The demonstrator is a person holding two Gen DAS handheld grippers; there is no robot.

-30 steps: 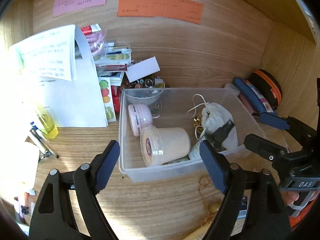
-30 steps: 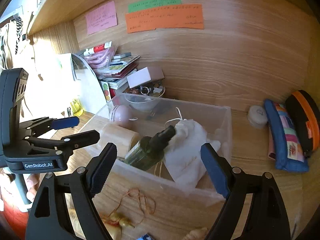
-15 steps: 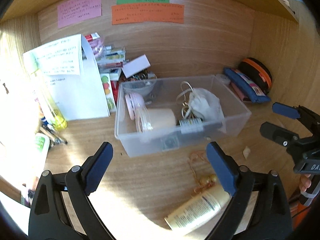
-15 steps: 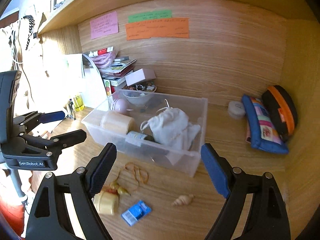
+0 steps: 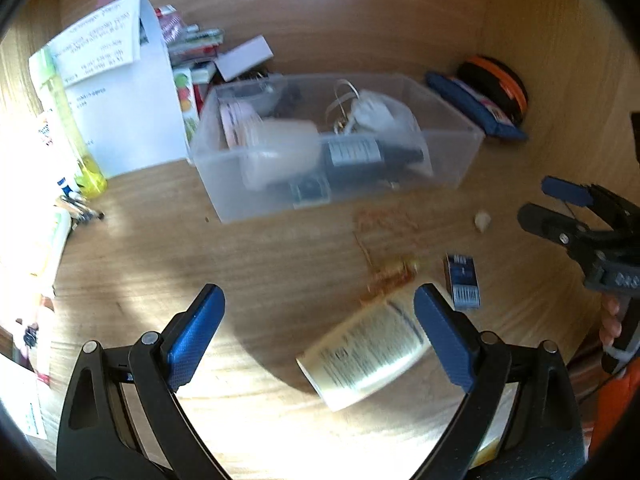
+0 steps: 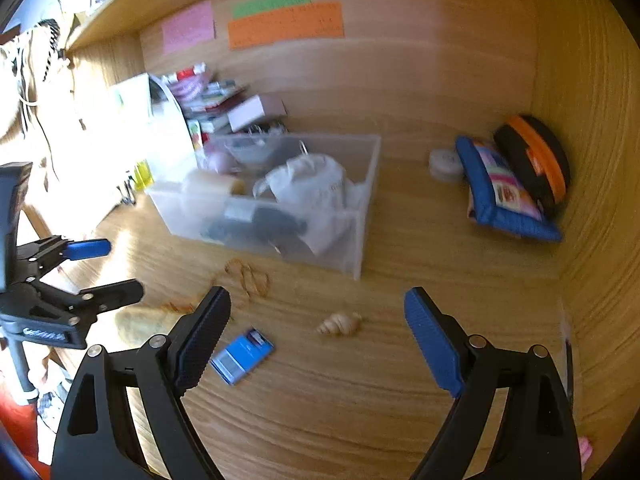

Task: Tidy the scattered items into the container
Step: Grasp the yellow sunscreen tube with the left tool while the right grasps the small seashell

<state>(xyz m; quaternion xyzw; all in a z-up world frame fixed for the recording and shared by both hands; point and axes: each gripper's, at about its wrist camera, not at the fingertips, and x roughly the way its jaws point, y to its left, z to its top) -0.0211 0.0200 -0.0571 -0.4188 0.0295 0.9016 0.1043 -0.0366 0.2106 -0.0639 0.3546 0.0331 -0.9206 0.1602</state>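
We note the cream bottle (image 5: 364,354) lying on its side on the desk (image 5: 260,256), outside the clear bin (image 5: 448,152), long axis slanting from lower left to upper right. It sits just ahead of the left gripper (image 5: 320,334), mostly between its spread fingers and toward the right one; we judge this hand nearer. Blur hides which end is the cap. The right gripper (image 6: 318,334) is also spread wide and empty, facing the shell (image 6: 340,323).

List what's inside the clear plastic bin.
In the clear plastic bin: a cream jar lying on its side, a pink round case, a dark labelled bottle, a white drawstring pouch. Whatever lies beneath them is covered.
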